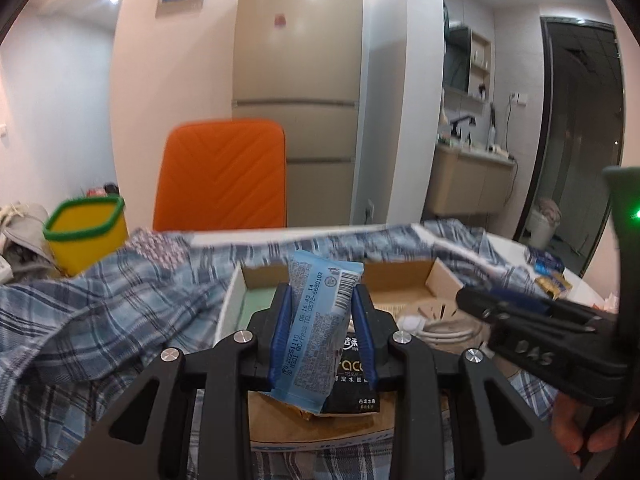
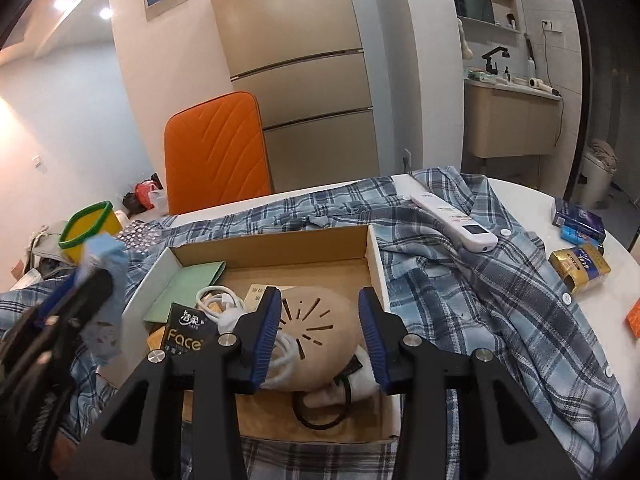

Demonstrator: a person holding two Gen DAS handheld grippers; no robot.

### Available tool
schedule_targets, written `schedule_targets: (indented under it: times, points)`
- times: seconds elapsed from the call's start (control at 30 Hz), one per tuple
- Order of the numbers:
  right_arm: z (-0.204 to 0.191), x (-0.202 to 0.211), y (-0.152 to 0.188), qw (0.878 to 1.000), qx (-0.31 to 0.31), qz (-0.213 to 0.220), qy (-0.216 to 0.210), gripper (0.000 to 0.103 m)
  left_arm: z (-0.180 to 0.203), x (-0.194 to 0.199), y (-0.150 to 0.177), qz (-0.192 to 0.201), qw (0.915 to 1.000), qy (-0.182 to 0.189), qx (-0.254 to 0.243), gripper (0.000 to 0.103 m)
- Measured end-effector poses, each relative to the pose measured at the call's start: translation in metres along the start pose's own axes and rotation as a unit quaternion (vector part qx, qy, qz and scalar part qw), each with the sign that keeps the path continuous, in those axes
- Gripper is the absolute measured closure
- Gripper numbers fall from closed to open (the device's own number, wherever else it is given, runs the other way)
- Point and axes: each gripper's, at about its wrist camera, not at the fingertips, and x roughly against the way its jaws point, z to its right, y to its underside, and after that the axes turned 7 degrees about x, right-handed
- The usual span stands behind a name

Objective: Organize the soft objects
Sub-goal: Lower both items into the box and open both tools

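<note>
The left gripper (image 1: 322, 332) pinches a blue tissue pack (image 1: 316, 320) above the box (image 2: 376, 264). The right gripper (image 2: 320, 340) stands open, empty, over the tan pouch (image 2: 320, 320) already boxed. The plaid shirt (image 2: 500, 300) at three o'clock remains unsorted.

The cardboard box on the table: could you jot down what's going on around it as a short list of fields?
Box: open cardboard box lying on a blue plaid shirt
Inside box: tan pouch with cut slits, white cable, green card, black Face tissue pack
Left gripper: shut on a light blue tissue pack, held above the box
Right gripper: open, its fingers either side of the tan pouch
On shirt: white remote control
Behind table: orange chair
</note>
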Motion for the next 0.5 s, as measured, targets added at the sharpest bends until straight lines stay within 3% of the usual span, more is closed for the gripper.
schedule_targets:
  times: [0.23, 0.4, 0.47, 0.5]
  points:
    - [-0.004, 0.004, 0.0, 1.0, 0.014, 0.002, -0.003, 0.06, -0.002, -0.014, 0.003, -0.044, 0.999, 0.005, 0.009, 0.074]
    - [-0.005, 0.007, 0.0, 1.0, 0.016, 0.008, 0.0, 0.06, -0.003, -0.012, 0.002, -0.042, 0.9991, 0.005, 0.011, 0.074]
    - [-0.004, 0.007, 0.0, 1.0, 0.014, 0.009, 0.0, 0.059, -0.002, -0.012, 0.002, -0.043, 0.999, 0.005, 0.009, 0.07]
    - [-0.004, 0.008, 0.0, 1.0, 0.013, 0.009, -0.001, 0.056, -0.002, -0.012, 0.002, -0.043, 0.999, 0.005, 0.008, 0.058]
